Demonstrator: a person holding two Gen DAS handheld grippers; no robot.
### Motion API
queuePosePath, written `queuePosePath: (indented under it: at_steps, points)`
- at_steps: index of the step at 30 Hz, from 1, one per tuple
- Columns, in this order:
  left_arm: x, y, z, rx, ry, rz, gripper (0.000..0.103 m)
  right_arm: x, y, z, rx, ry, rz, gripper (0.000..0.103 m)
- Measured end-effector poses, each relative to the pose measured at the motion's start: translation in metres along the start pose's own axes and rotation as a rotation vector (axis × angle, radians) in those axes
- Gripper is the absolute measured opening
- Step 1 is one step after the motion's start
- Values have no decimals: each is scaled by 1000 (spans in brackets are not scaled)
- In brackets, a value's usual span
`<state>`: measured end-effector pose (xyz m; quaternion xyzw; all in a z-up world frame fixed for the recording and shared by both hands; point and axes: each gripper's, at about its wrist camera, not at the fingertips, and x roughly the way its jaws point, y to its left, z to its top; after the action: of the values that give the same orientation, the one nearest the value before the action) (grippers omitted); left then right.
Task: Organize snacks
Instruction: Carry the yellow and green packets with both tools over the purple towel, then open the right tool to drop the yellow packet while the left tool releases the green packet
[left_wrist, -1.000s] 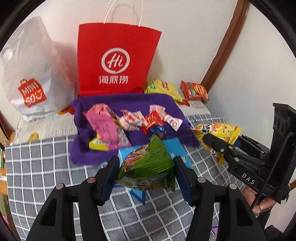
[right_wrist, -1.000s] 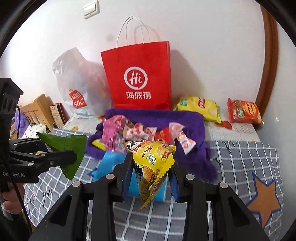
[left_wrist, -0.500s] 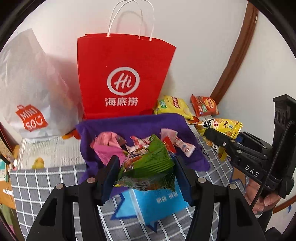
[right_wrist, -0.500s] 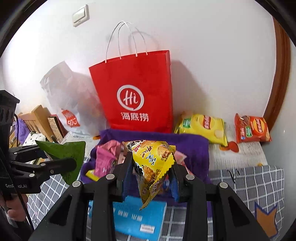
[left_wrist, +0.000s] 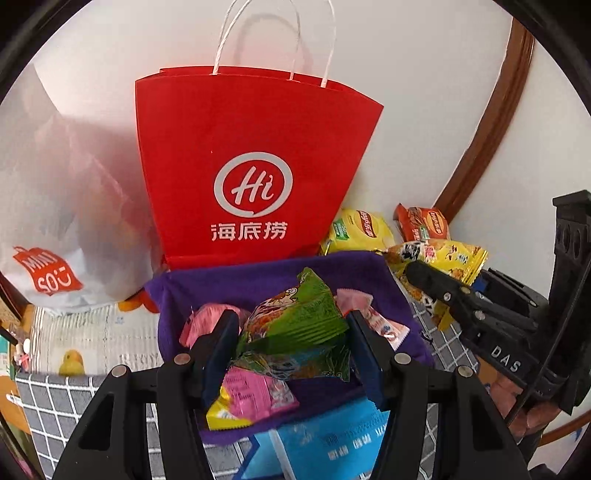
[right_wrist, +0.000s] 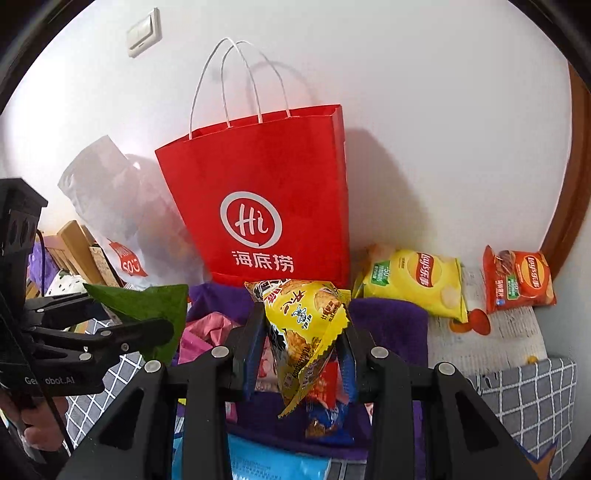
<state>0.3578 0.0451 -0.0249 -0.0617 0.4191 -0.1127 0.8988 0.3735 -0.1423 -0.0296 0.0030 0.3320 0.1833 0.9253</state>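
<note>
Your left tool (left_wrist: 291, 339): pads clamped on a green snack packet (left_wrist: 295, 328), held over the purple cloth (left_wrist: 229, 284). Your right tool (right_wrist: 301, 350): narrowly set, gripping a yellow snack packet (right_wrist: 306, 325) above the same cloth. Pink packets (left_wrist: 251, 398) and a blue packet (left_wrist: 332, 443) lie below. Red paper bag (left_wrist: 251, 166) stands upright just behind the cloth, against the wall. Yellow crisp bag (right_wrist: 417, 280) and orange crisp bag (right_wrist: 517, 277) lie to its right.

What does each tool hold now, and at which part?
The left tool grips the green foil snack packet across its middle; the right tool grips the yellow foil snack packet across its middle.
</note>
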Motion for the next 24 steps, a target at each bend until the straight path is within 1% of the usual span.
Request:
queuePosePath:
  at_steps: [6, 8, 9, 11, 19, 24]
  points:
    - [23, 11, -7, -11, 17, -14, 58, 26, -10, -11, 9, 38, -1, 36]
    - [33, 14, -12, 0, 22, 5, 58, 38, -15, -14, -2, 75, -25, 36]
    - [39, 16, -13, 3, 36, 20, 58, 41, -17, -15, -9, 78, -35, 36]
    - [44, 19, -14, -5, 45, 23, 58, 45, -22, -17, -14, 81, -40, 36]
    - [52, 27, -16, -30, 63, -16, 58, 73, -41, -27, -27, 168, -60, 36]
    - [57, 27, -17, -22, 78, -3, 58, 83, -40, -31, -34, 195, -54, 36]
